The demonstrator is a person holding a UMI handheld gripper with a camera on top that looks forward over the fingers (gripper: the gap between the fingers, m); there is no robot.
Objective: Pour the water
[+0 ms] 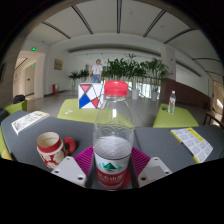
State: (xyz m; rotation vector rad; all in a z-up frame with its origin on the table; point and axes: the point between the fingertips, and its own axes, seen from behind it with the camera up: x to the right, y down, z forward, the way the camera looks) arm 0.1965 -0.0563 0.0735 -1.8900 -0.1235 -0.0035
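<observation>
Bottle (113, 135) (upright) between tongs (112, 166) — cup (51, 150) beside.

One gripper (112, 172) with two fingers, a clear water bottle (113, 135) standing between them. Two bottles in all: that red-capped one and a smaller bottle (172, 101) farther back on the grey table (150, 138). One red-and-white paper cup (50, 150), one red, white and blue sign (90, 97), two printed sheets (27, 121) (192, 142), one person (97, 70) standing far off, one row of potted plants (135, 70)
</observation>
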